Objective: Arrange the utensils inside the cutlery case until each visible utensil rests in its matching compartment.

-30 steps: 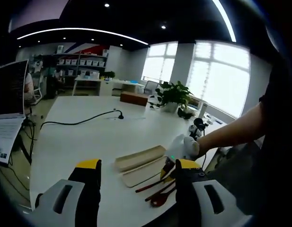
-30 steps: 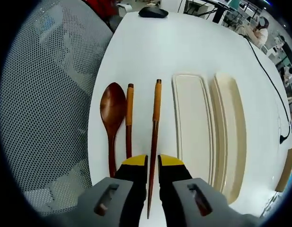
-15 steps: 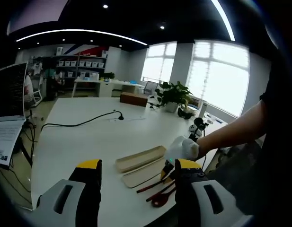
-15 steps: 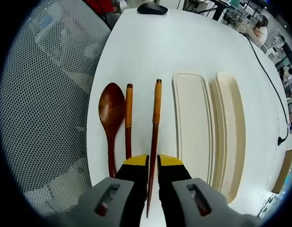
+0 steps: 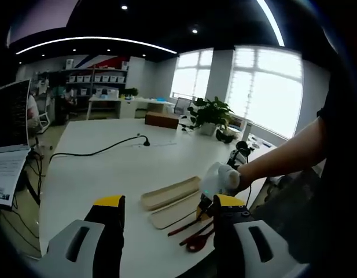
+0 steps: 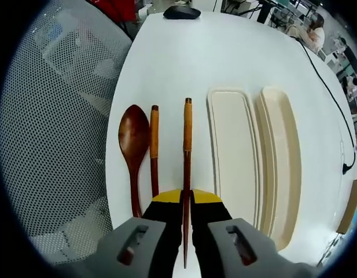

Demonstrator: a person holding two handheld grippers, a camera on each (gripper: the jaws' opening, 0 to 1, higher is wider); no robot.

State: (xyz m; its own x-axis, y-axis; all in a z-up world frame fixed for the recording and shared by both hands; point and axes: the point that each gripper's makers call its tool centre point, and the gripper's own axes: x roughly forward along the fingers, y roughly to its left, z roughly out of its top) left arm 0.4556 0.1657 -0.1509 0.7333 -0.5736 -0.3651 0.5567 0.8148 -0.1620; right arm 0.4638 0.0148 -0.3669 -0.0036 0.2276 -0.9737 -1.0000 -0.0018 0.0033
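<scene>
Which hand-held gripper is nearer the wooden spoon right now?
Right. The right hand-held gripper is shut on a chopstick just beside the wooden spoon; the left hand-held gripper hangs open, farther back.

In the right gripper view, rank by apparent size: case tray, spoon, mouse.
1. Case tray, largest.
2. Spoon.
3. Mouse, smallest, but it lies at the table's far end, so distance shrinks it and its true size is unsure.
</scene>
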